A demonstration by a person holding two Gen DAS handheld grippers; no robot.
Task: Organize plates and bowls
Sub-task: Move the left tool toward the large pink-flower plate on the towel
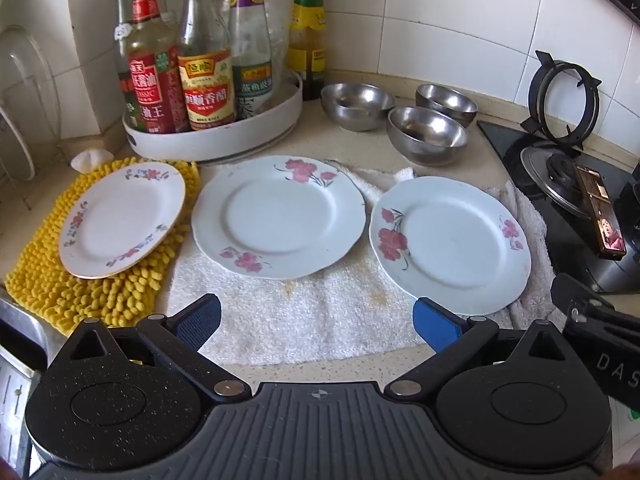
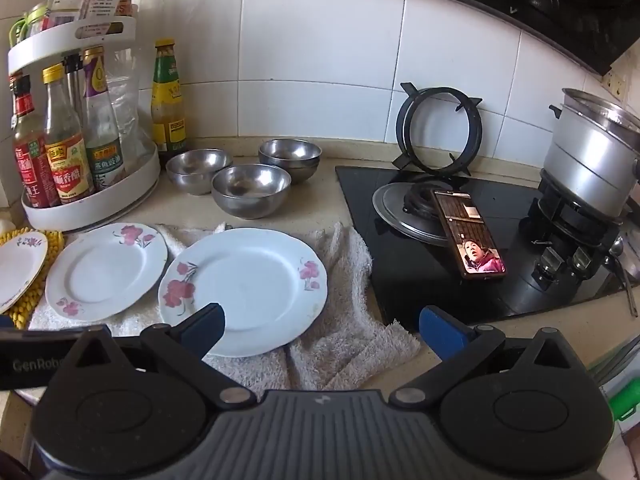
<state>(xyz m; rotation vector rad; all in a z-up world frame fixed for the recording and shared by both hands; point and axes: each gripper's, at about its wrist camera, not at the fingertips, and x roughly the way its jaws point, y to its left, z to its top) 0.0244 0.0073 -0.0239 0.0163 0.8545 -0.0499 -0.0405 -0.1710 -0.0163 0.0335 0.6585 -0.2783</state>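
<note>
Three white flowered plates lie in a row on the counter. A small gold-rimmed plate [image 1: 122, 218] rests on a yellow mat [image 1: 48, 280]. A middle plate [image 1: 278, 216] [image 2: 106, 270] and a right plate [image 1: 450, 244] [image 2: 244, 290] lie on a white towel [image 1: 320, 320]. Three steel bowls [image 1: 426, 134] [image 2: 250, 190] stand behind them. My left gripper [image 1: 316, 320] is open and empty, above the towel's near part. My right gripper [image 2: 320, 326] is open and empty, over the right plate's near right rim.
A white rack of sauce bottles [image 1: 212, 136] stands at the back left, with a dish rack [image 1: 20, 120] further left. A black gas hob [image 2: 460, 260] with a phone [image 2: 468, 236], a loose pan support [image 2: 438, 128] and a steel pot [image 2: 592, 164] lies to the right.
</note>
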